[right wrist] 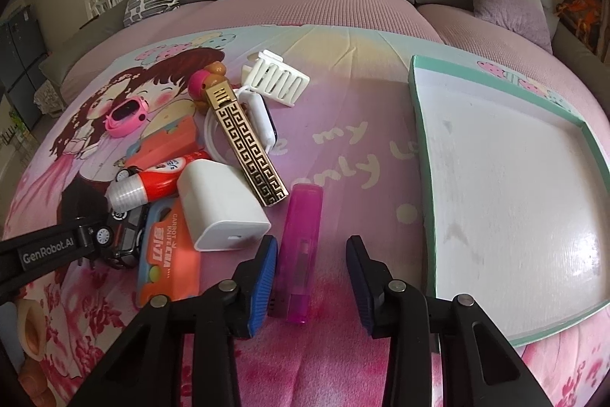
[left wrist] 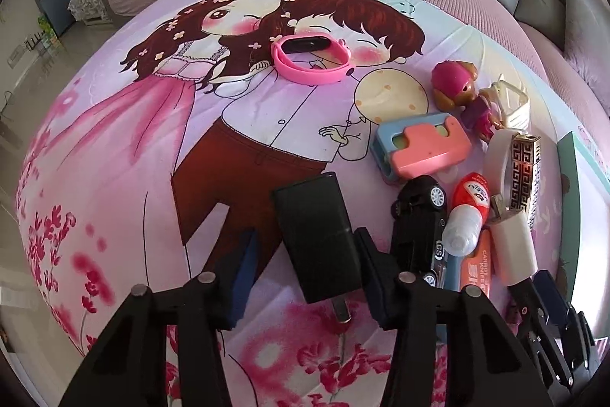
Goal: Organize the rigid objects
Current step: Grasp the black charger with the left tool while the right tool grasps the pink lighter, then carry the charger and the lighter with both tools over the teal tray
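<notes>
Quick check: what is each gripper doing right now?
Left gripper: open around the black charger, pads not pressing.
Right gripper: open around the purple lighter, not gripping.

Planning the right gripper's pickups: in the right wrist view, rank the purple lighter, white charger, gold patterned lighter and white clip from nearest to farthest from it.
From the right gripper:
1. Purple lighter, lying between its fingers.
2. White charger, just left of the left finger.
3. Gold patterned lighter, beyond the charger, slanting up-left.
4. White clip, farthest, near the cloth's far edge.
</notes>
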